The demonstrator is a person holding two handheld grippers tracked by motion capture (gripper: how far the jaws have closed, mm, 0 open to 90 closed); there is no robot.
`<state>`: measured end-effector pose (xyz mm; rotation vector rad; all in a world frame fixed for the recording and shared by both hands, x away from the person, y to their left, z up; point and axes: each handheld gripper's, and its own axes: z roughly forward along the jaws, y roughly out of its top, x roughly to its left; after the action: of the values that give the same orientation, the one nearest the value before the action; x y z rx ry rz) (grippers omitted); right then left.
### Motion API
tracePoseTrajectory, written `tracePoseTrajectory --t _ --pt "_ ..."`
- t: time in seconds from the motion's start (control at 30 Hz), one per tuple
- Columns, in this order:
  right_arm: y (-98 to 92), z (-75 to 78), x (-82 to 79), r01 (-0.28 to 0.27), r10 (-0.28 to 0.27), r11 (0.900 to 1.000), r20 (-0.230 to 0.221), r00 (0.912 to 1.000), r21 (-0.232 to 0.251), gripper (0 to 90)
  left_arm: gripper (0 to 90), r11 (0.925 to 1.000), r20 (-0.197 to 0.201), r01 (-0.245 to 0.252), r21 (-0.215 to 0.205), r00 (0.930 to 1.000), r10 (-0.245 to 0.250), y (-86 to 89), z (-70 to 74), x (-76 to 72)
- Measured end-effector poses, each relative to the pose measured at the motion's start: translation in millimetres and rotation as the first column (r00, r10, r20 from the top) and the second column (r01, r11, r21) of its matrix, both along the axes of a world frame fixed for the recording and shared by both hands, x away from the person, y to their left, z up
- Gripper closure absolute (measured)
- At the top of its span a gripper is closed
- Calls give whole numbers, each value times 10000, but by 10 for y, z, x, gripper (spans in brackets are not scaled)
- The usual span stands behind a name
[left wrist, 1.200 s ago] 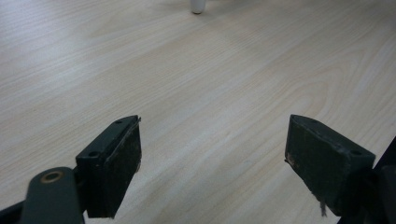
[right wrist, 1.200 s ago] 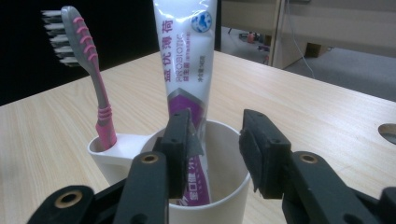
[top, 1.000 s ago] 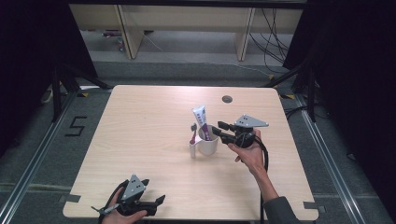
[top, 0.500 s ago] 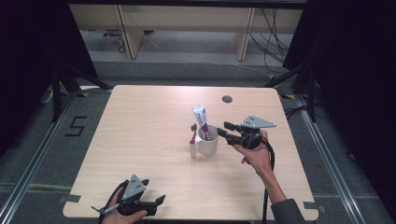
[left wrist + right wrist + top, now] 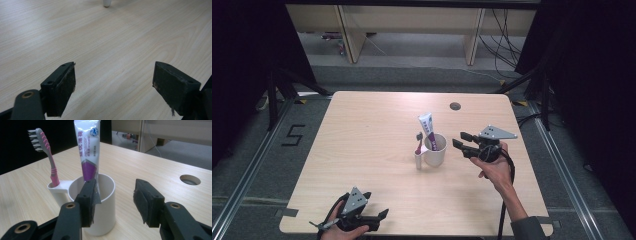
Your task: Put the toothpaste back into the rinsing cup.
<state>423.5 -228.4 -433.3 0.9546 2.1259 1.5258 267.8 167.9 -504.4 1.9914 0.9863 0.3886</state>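
My right gripper (image 5: 460,142), jaws just opening and empty, sits beside the white plastic cup (image 5: 435,150) at mid-table holding the white-and-purple toothpaste tube (image 5: 427,126) and pink toothbrush (image 5: 47,157). I judge this the release step; next I should draw clear without nudging the cup. My left gripper (image 5: 379,215) rests open near the table's front edge.

— Underfoot? Grey floor (image 5: 412,75), with metal rails (image 5: 242,185) along the left and right and a dark "5" mark (image 5: 294,135) at the left.

— Furniture? Light wooden table (image 5: 362,130), rounded corners, 1 round hole (image 5: 455,106) near the far edge. Beyond it, pale wooden furniture legs (image 5: 347,35) on the floor.

— Sides? Black drapes (image 5: 242,60) left and right, black stand legs (image 5: 277,95) before them, loose cables (image 5: 507,35) at the far right.

— Light? Even, soft, no hard shadows.
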Motion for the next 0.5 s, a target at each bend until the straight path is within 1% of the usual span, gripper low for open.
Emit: tracePoseTrajectory --t 0.03,0.07,0.1,0.13,0.17,0.2,0.23,0.27,0.3,0.33,0.37,0.4,0.43,0.47,0.5 --pt "-9 -1 -16 90 -90 10000 -95 9999 35 528 183 10000 13 8 -32 10000 -8 0 -2 1" --pt "-17 1 -38 102 -98 9999 -333 9994 110 521 183 10000 14 -26 13 10000 26 1 2 -2" --pt "-35 -4 -38 209 -210 9998 -137 9997 -17 516 183 10000 0 -40 41 10000 40 2 4 -3" --pt "-46 -5 -51 247 -246 9997 -256 9994 11 510 183 10000 31 3 -45 10000 -3 2 -2 2" --pt "-70 -6 -47 214 -215 9997 -140 9997 -102 499 183 10000 23 5 -35 10000 -5 3 -1 0" --pt "-76 -10 -60 266 -267 9996 -242 9993 -40 489 183 10000 10 -28 19 10000 28 3 3 -4" --pt "-79 -17 -69 273 -272 9996 -251 9993 39 479 183 10000 5 -32 25 10000 32 4 4 -5" --pt "-99 -19 -69 299 -299 9995 -100 9995 -57 465 183 10000 -15 -60 20 10000 60 4 5 -9" --pt "-99 -17 -93 289 -285 9995 -410 9988 89 448 183 9998 -45 21 179 10000 -20 18 10 -8" --pt "-116 -22 -91 430 -431 9991 -147 9990 -47 430 183 9999 -23 26 163 10000 -26 22 6 -3" --pt "-118 -22 -112 418 -413 9991 -410 9983 111 415 183 9999 -1 20 157 10000 -20 23 6 -1" --pt "-136 -25 -110 342 -342 9994 -286 9990 -18 398 183 9998 17 49 189 10000 -50 28 6 2" --pt "-140 -28 -123 403 -403 9992 -308 9987 -9 379 183 9998 11 9 184 10000 -9 29 9 1" --pt "-147 -24 -150 461 -462 9989 -483 9978 -43 360 183 9998 20 12 196 10000 -13 31 10 1" --pt "-159 -30 -145 401 -406 9991 -339 9986 -139 348 183 9998 22 -23 181 10000 22 32 11 -2"
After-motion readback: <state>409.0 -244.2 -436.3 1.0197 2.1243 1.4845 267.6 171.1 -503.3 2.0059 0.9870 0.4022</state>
